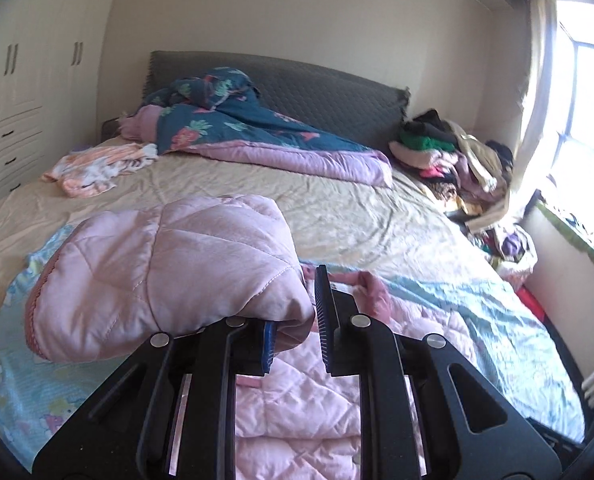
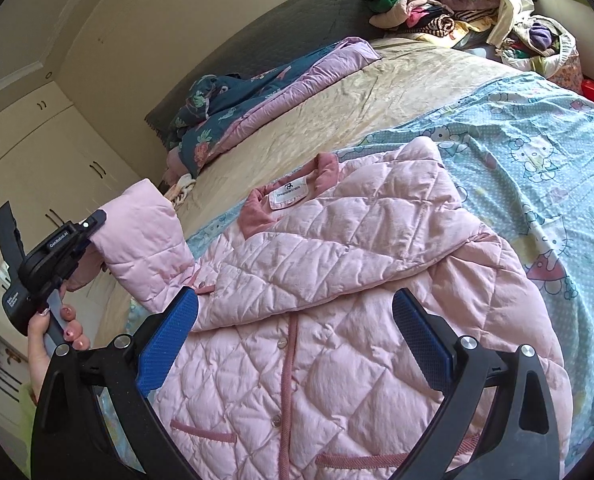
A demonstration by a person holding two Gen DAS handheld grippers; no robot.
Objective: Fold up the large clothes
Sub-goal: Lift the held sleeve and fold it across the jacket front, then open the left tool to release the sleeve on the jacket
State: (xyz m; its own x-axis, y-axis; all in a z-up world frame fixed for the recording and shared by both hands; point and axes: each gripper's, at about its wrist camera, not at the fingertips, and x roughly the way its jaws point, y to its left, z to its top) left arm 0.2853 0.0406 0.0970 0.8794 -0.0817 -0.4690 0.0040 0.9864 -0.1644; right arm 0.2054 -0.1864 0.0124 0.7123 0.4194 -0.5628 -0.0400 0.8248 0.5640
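Observation:
A pink quilted jacket [image 2: 317,300] lies front up on the bed, collar and label toward the headboard. One sleeve [image 1: 157,272] is lifted off the bed. My left gripper [image 1: 297,328] is shut on that sleeve near its cuff end, and the fabric bulges over the left finger. In the right wrist view a hand holds the left gripper [image 2: 93,240] at the left edge, with the sleeve [image 2: 145,240] hanging from it. My right gripper [image 2: 297,336] hovers open above the jacket's buttoned front, nothing between its blue pads [image 2: 169,340].
Under the jacket lies a light blue cartoon sheet [image 2: 537,152] over a beige bedsheet [image 1: 257,184]. A floral duvet [image 1: 237,128] is bunched by the grey headboard. A small orange-white garment [image 1: 97,168] lies far left. A clothes pile [image 1: 449,152] sits near the window; a wardrobe [image 1: 17,100] stands left.

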